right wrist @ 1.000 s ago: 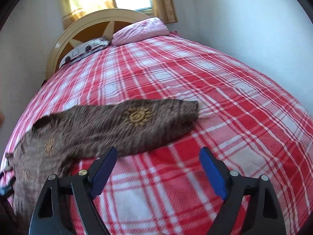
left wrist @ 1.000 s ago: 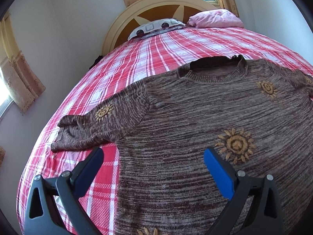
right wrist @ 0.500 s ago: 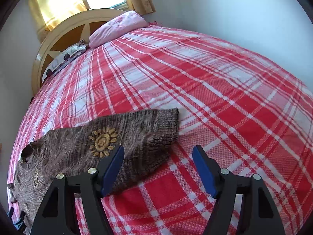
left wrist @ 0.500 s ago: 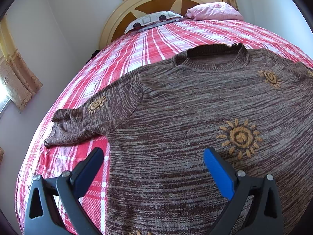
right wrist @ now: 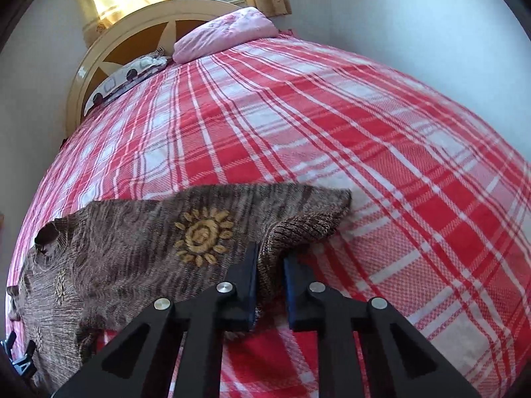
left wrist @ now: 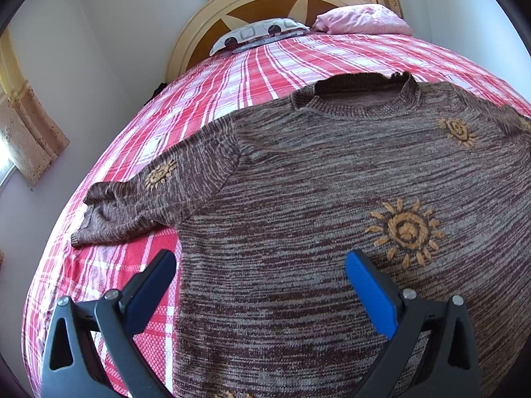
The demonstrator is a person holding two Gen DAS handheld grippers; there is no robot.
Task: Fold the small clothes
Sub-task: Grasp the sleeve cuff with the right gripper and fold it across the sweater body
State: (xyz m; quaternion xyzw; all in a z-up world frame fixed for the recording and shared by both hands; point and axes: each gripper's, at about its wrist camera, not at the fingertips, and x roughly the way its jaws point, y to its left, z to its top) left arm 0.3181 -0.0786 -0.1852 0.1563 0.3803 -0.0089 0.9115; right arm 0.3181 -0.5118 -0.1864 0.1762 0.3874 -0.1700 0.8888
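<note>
A brown knitted sweater [left wrist: 315, 182] with orange sun motifs lies flat, front up, on the bed, collar toward the headboard. My left gripper [left wrist: 260, 258] hovers open over its lower body near the left side seam, nothing between its fingers. The sweater's left sleeve [left wrist: 132, 205] lies bunched at the bed's edge. In the right wrist view the other sleeve [right wrist: 199, 232] stretches out to the right. My right gripper [right wrist: 271, 255] is closing on that sleeve's ribbed cuff [right wrist: 308, 225], and the knit is pinched up between the pads.
The bed has a red and white plaid cover [right wrist: 365, 132]. A pink pillow [right wrist: 229, 33] and a patterned pillow [left wrist: 259, 31] lie against the round cream headboard [left wrist: 265, 3]. A wall runs close along the bed's right side [right wrist: 431, 16]; curtains [left wrist: 26, 126] hang at left.
My right gripper moved in onto the end of the right sleeve and its jaws went from wide apart to pinched on the cuff. The left gripper barely moved and stays open.
</note>
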